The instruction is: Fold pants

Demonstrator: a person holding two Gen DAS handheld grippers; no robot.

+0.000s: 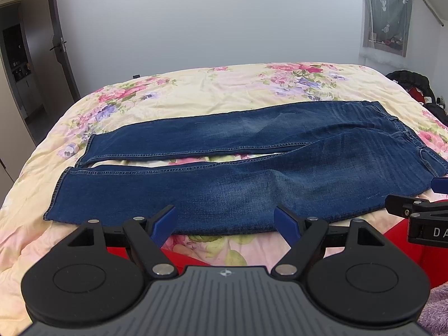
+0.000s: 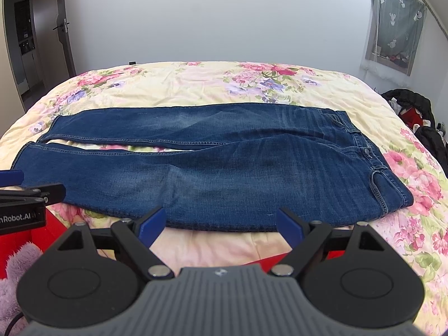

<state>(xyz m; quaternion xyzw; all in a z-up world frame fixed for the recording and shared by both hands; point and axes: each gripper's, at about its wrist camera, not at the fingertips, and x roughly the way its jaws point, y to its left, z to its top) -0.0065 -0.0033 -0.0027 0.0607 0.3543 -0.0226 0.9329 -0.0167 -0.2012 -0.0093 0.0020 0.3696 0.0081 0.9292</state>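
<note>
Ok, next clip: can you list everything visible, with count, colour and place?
jeans: one, blue denim, spread flat across the bed, waistband to the right, legs to the left
bedspread: one, cream with pink and purple flowers, covering the bed
curtain: one, grey-green, on the window at upper right
door: one, dark, open at far left
dark clothes: a heap, black and red, beyond the bed's right edge
left gripper: open, empty
right gripper: open, empty

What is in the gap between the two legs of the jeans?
Only the flowery bedspread peeks through between the two legs of the jeans; nothing else lies there. Both wrist views show it.
</note>
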